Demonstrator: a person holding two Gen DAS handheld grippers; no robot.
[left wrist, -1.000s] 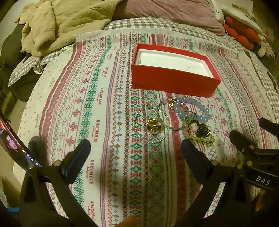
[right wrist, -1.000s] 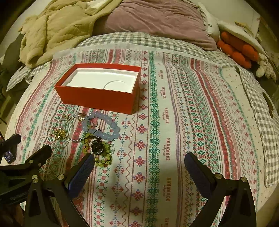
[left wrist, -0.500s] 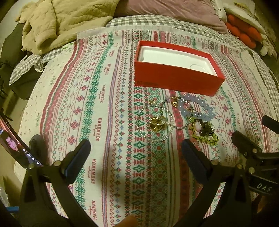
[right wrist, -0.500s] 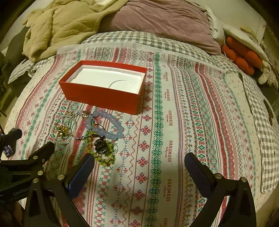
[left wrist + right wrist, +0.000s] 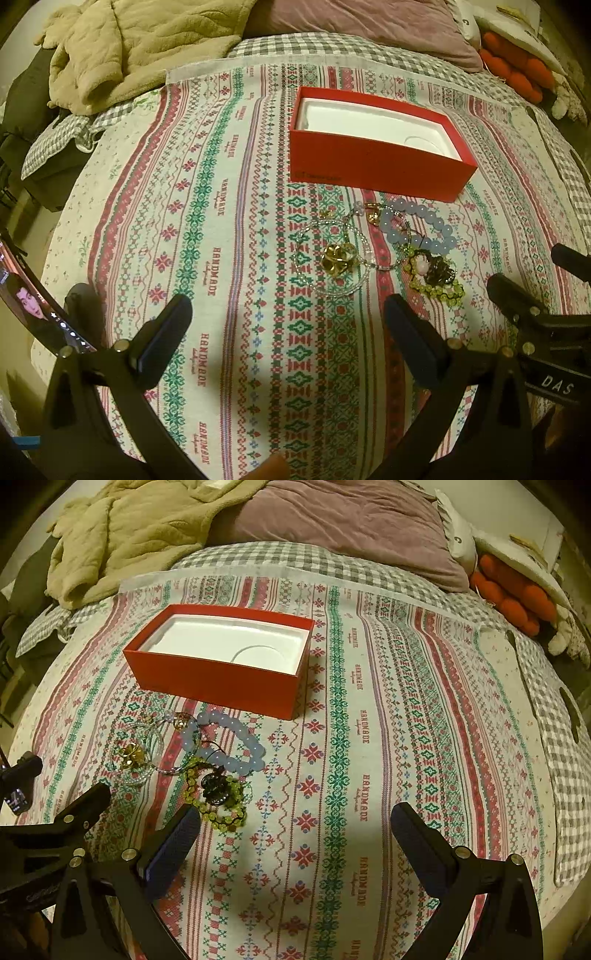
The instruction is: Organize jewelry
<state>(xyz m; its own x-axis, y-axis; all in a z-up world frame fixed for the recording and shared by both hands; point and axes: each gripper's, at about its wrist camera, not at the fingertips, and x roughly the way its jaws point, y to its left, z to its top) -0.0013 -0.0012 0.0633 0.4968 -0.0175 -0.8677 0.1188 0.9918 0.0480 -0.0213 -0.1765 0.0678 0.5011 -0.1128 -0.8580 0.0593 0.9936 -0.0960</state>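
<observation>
A red box (image 5: pixel 373 168) (image 5: pixel 221 683) with a white inner tray stands open on the patterned cloth. In front of it lies a tangle of jewelry: a blue bead bracelet (image 5: pixel 424 229) (image 5: pixel 229 742), a clear bead bracelet with a gold charm (image 5: pixel 334 256) (image 5: pixel 135 755), and a green bead bracelet with a dark pendant (image 5: pixel 437 275) (image 5: pixel 218 794). My left gripper (image 5: pixel 288 328) is open above the cloth, short of the jewelry. My right gripper (image 5: pixel 295 834) is open too, its left finger close to the green bracelet. Neither holds anything.
A beige blanket (image 5: pixel 140 48) and a mauve pillow (image 5: pixel 351 524) lie at the back of the bed. Orange plush items (image 5: pixel 513 594) sit at the far right. A phone screen (image 5: pixel 29 306) shows at the left edge. The right gripper's fingers (image 5: pixel 517 302) appear in the left wrist view.
Both grippers have drawn back and risen slightly, so the box and the jewelry sit a little lower and farther in view. Both stay open; nothing was picked up.
</observation>
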